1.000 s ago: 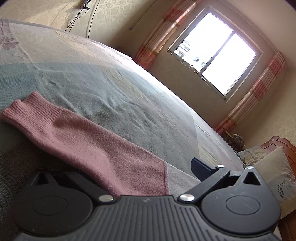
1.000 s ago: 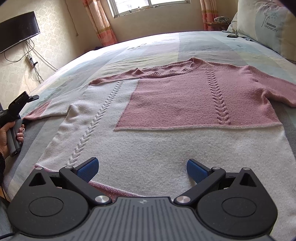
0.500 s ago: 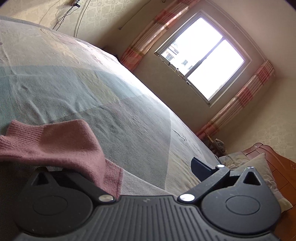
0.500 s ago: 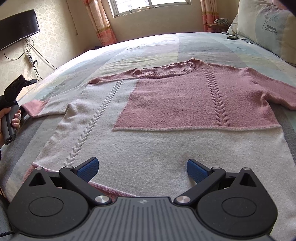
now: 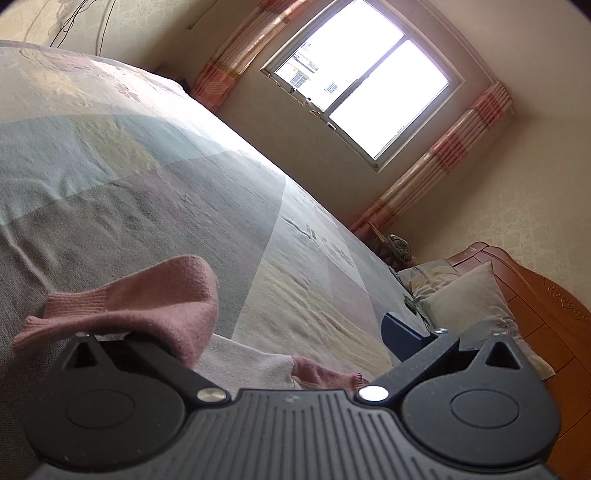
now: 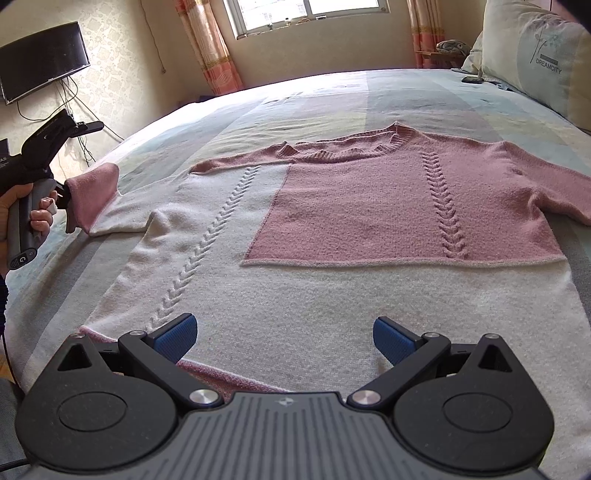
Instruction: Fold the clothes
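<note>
Left fingers: mine, spread wide; sleeve draped over one, no clamp visible.
Right fingers: released above hem, 6 o'clock.
Sweater: flat on bed.
Sleeve: lay flat a second ago, now raised at 9 o'clock; inward fold starting, I judge.

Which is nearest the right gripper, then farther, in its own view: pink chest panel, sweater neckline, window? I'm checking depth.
From the right gripper:
1. Pink chest panel, just ahead on the sweater.
2. Sweater neckline, beyond the panel.
3. Window, on the far wall.
</note>
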Action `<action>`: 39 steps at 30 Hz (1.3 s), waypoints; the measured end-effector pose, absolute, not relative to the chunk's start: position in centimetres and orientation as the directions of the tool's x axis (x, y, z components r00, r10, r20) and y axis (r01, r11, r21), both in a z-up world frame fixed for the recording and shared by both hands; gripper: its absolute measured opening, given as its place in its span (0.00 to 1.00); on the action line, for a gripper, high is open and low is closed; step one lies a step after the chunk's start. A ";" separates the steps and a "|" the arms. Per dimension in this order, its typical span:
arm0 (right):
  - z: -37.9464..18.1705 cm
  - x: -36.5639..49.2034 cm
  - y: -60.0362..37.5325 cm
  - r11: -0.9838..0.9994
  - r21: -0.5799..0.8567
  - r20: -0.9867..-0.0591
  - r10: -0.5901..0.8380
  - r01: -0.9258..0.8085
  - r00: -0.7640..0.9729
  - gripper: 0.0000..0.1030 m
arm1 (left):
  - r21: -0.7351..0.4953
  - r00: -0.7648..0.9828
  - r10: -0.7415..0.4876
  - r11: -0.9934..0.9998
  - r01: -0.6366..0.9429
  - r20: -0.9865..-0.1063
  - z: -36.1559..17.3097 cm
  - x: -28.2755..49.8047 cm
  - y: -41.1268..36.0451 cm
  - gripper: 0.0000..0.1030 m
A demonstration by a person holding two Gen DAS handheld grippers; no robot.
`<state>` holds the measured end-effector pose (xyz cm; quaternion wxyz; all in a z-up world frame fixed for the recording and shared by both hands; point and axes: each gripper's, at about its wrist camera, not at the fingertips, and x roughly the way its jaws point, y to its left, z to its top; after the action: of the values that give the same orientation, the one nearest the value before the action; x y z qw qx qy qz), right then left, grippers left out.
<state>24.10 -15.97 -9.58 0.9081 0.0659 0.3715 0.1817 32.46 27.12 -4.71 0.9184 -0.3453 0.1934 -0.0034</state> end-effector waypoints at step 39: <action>-6.5 19.6 -19.7 0.912 0.224 -0.656 0.403 -0.345 0.638 1.00 | -0.707 0.866 -0.309 0.704 -0.070 -0.393 3.5 40.1 11.6 0.99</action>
<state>19.64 -19.69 -6.52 0.9043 0.0388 0.3716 0.2067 40.10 11.57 3.45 0.8886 -0.3788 0.2499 -0.0672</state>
